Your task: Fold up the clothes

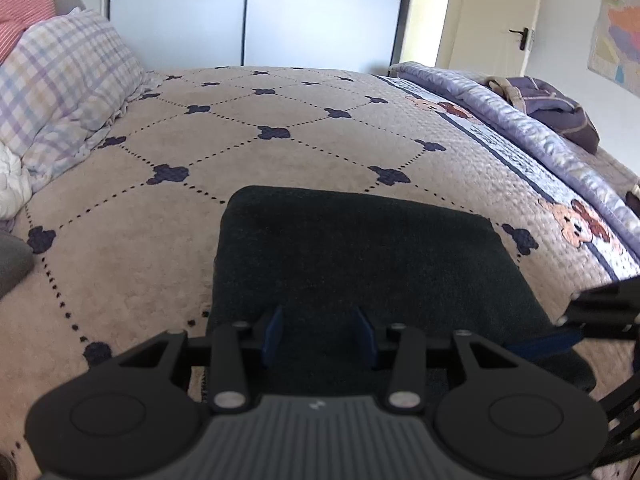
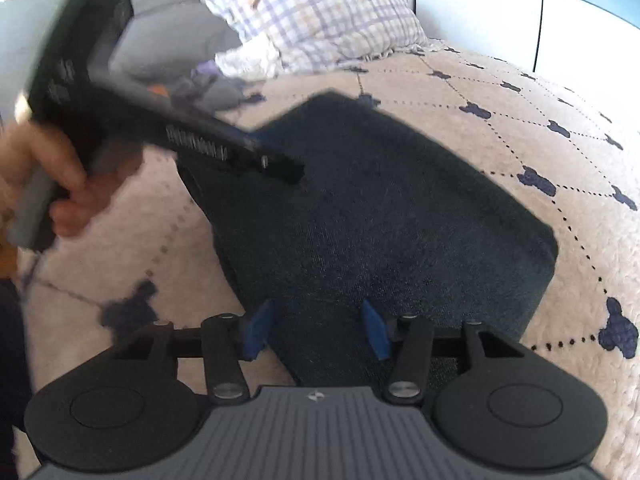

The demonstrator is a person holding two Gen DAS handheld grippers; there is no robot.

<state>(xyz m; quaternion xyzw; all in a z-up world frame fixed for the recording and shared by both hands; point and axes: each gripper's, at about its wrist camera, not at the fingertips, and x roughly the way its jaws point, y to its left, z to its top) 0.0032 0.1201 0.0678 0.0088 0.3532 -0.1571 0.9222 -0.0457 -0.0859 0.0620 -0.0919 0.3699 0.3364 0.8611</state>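
Dark garment [image 1: 360, 264]: lies on the bed [image 1: 160, 240], on the beige quilted cover with the dark clover print. It sits as a flat, roughly rectangular packet with rounded corners, so by its shape it looks already folded over at least once. The near edge is under both grippers.

Handling, judged from texture: soft, fuzzy knit or fleece, limp, light, not fragile. Not slippery; the nap should hold against the blue pads. It will sag and fall open if lifted by one layer only. Best hold is at an edge or corner, pinching all layers together, one gripper at each near corner, so the fold carries over evenly. A mid-panel pinch would only bunch the cloth.

Left gripper [image 1: 320, 334]: fingers [image 1: 273, 332] apart, a moderate gap, hovering over the near part of the garment. Cloth shows through the gap; the pads are not pressed on it. Nothing held.

Right gripper [image 2: 316, 328]: fingers [image 2: 256, 330] apart, somewhat wider than the left pair. The garment's near edge shows between them, no clamping visible. Nothing held.

In the right wrist view the left gripper reaches in over the far-left part of the cloth, held by a hand [image 2: 48, 176], blurred. Whether its tip touches the fabric I cannot tell.

Checked pillow [image 1: 60, 92] at the head of the bed, well apart from the garment.
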